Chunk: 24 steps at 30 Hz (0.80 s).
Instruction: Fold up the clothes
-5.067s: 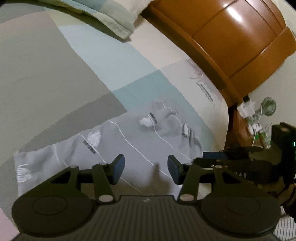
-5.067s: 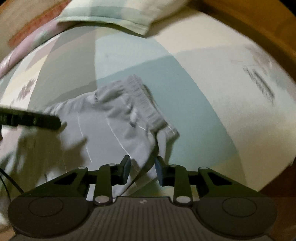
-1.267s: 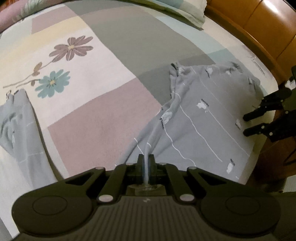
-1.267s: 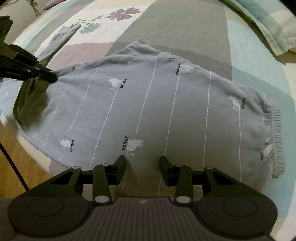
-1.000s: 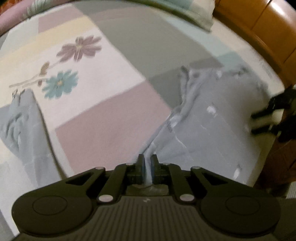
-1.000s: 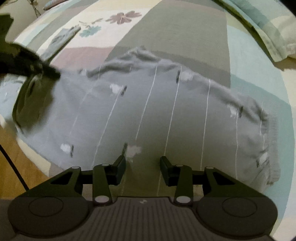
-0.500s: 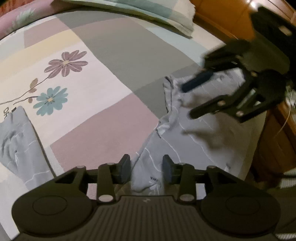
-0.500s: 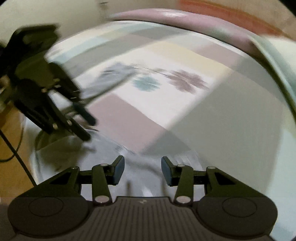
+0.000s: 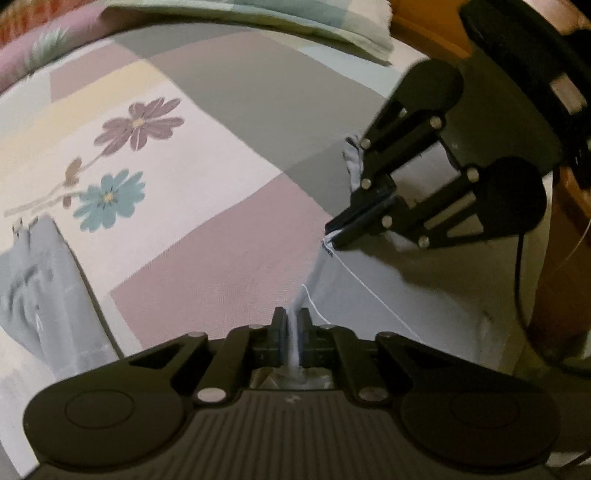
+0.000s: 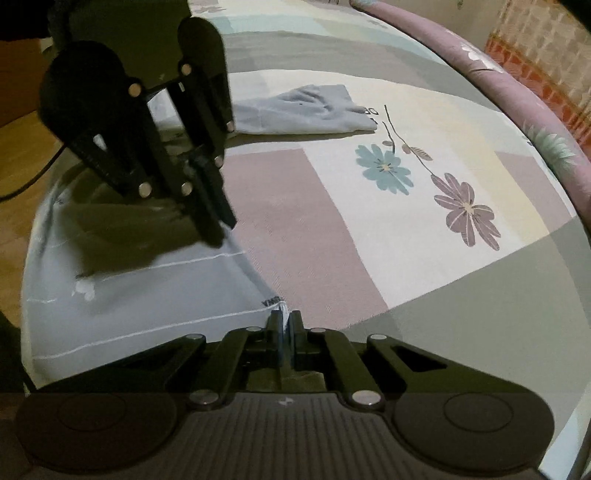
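left wrist: both grippers (image 9: 291,328) (image 10: 284,328) pinch garment (image 9: 388,280) edge.

Bed sheet (image 9: 207,258): patchwork of grey, mauve, cream, yellow and pale blue blocks, spread flat over the bed.
Printed flowers: one purple (image 9: 138,123), one teal (image 9: 109,199) just below it, joined by a thin stem (both also show in the right wrist view).
Pillow (image 9: 295,18): pale green and blue check, at the sheet's far edge.
Headboard (image 9: 424,26): orange-brown wood, behind the pillow.
Floor (image 10: 18,122): wood, beside the bed.
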### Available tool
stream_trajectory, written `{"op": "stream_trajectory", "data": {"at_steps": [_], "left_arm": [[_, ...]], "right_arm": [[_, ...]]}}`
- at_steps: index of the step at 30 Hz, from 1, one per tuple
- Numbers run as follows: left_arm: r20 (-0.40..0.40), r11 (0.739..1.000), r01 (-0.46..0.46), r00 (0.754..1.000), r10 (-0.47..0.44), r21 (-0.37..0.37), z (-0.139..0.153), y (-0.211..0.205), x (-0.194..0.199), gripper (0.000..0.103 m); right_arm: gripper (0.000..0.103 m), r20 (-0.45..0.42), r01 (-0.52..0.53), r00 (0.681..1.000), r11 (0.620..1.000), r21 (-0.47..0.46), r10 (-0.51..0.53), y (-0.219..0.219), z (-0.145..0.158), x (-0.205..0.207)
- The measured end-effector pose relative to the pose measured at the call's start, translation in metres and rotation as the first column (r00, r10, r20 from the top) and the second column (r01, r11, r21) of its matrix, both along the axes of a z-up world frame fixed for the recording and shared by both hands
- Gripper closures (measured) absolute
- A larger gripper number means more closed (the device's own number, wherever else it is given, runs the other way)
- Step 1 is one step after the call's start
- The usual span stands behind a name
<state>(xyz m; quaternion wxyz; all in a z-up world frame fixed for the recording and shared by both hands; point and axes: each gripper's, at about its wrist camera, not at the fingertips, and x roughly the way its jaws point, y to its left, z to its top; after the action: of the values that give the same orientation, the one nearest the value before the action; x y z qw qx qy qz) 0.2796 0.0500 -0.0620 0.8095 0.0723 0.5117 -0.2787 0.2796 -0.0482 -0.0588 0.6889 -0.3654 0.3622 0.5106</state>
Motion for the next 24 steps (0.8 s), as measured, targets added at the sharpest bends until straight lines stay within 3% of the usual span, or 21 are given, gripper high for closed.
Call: {"op": "stream_trajectory", "data": {"at_steps": [3, 6, 10, 14, 17, 21, 24], "left_arm": [[-0.001, 0.997, -0.057, 0.998, 0.057, -0.042, 0.010, 0.009, -0.001, 0.094], [0.012, 0.985, -0.137, 0.990, 0.139, -0.102, 0.028, 0.020, -0.005, 0.094], [-0.028, 0.956, -0.201, 0.979, 0.200, -0.216, 0.037, 0.026, -0.012, 0.094], [-0.100, 0.960, -0.193, 0.979, 0.176, -0.204, 0.014, 0.013, -0.022, 0.094], [-0.186, 0.964, -0.229, 0.961, 0.202, -0.135, -0.009, 0.013, -0.039, 0.095], [-0.239, 0.955, -0.270, 0.942, 0.235, -0.123, -0.011, 0.022, -0.065, 0.094], [-0.206, 0.960, -0.256, 0.951, 0.230, -0.114, -0.001, 0.021, -0.059, 0.094]], "right_arm": [[0.089, -0.018, 0.062, 0.998, 0.998, 0.031, -0.062, -0.008, 0.013, 0.000], [0.079, -0.039, 0.222, 0.975, 0.972, 0.077, -0.219, -0.031, 0.034, 0.002], [0.078, -0.081, 0.453, 0.890, 0.891, 0.034, -0.449, -0.065, 0.034, 0.012], [0.078, -0.088, 0.538, 0.842, 0.841, 0.060, -0.532, -0.073, 0.014, 0.027], [0.075, -0.109, 0.563, 0.825, 0.823, 0.081, -0.554, -0.071, -0.004, 0.047], [0.073, -0.153, 0.603, 0.795, 0.793, 0.086, -0.588, -0.077, 0.004, 0.054], [0.070, -0.158, 0.601, 0.795, 0.796, 0.074, -0.585, -0.085, 0.012, 0.035]]}}
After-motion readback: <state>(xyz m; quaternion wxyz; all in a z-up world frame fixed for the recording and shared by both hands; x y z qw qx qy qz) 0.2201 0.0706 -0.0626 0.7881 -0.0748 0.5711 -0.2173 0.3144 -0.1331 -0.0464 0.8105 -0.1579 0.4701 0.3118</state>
